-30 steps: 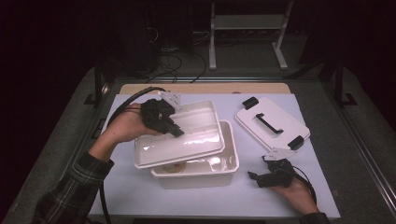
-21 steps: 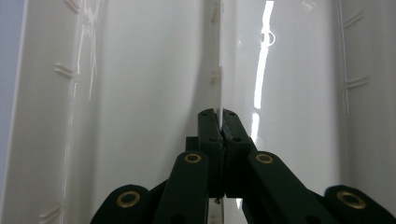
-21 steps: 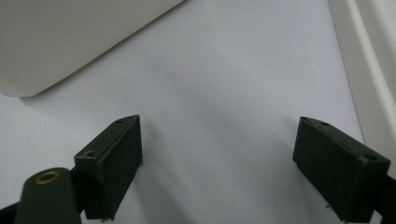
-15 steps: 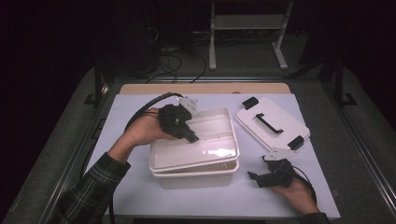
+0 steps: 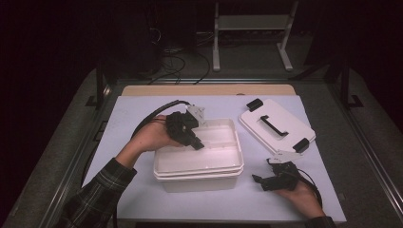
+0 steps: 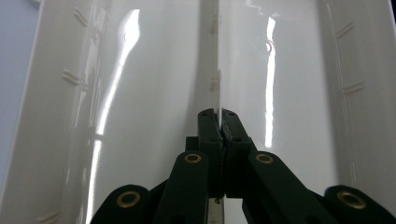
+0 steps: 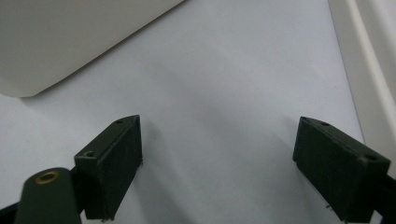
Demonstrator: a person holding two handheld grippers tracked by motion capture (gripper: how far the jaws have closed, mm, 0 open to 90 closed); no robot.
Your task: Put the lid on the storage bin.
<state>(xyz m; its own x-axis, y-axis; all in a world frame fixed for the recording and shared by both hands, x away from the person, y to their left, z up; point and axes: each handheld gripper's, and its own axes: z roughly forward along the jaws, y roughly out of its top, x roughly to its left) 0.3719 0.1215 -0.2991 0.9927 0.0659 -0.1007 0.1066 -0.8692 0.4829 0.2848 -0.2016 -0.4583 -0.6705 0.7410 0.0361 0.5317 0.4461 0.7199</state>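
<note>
Left gripper (image 6: pixel 219 116) fingers (image 6: pixel 209 128) clenched on the thin centre divider rib of the white inner tray (image 5: pixel 199 154), the only thin part to pinch, so the tray can be carried level. Tray now sits nested in the white box (image 5: pixel 199 180) near the middle of the tabletop (image 5: pixel 142 109), rims stacked. Right gripper (image 5: pixel 263 179) fingers (image 7: pixel 114 163) released, nothing between them, parked on the tabletop just right of the box, clear of it. Lid (image 5: pixel 276 124) with black handle lies flat toward the right far corner, out of the way.
</note>
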